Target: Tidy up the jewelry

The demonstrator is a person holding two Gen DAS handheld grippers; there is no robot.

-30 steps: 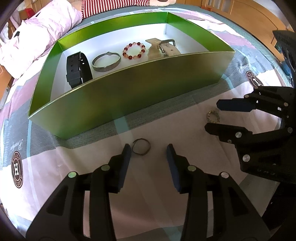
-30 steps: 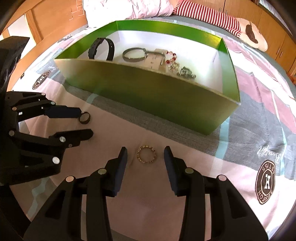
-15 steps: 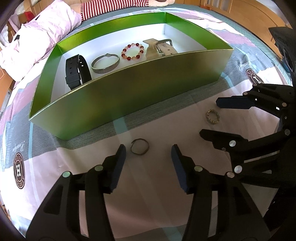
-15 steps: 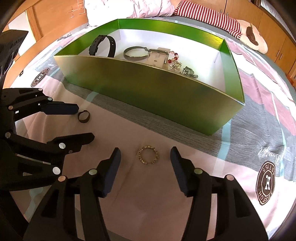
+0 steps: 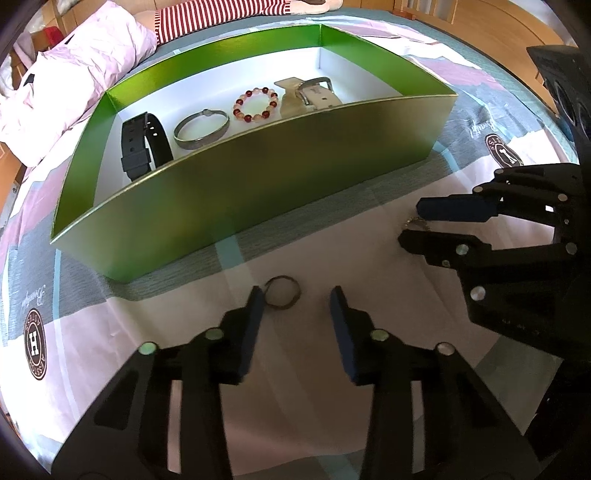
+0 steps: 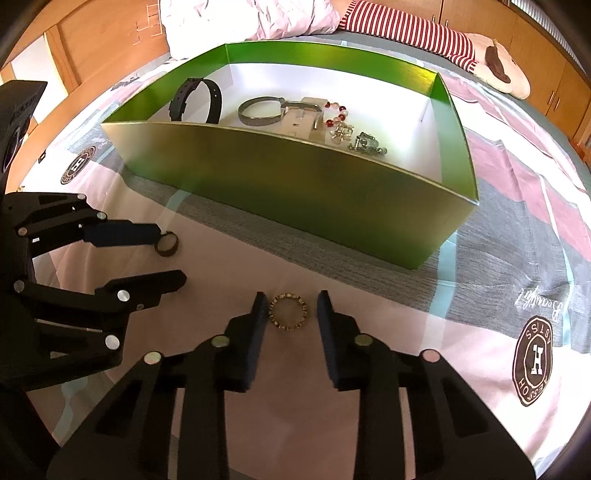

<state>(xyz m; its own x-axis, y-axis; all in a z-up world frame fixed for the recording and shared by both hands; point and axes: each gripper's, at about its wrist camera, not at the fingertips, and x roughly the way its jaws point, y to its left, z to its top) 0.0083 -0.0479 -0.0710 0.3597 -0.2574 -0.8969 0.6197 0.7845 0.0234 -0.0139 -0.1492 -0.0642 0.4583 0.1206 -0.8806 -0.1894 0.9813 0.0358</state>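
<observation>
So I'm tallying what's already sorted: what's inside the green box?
Inside the green box: a black strap, silver bangle, bead bracelet, beige buckled strap and small silver pieces. The near wall hides the floor behind it.

Patchwork bedspread (image 5: 280, 373), pink, grey and white panels with pale blue stripes, covers whole surface. Round brown "H" crest (image 6: 533, 361) printed near right; 2nd crest (image 6: 77, 165) far left. Crumpled pink pillow (image 5: 70, 85) far left. Red-and-white striped plush (image 6: 402, 31) far right. Wooden cabinets (image 6: 554, 55) behind.
</observation>
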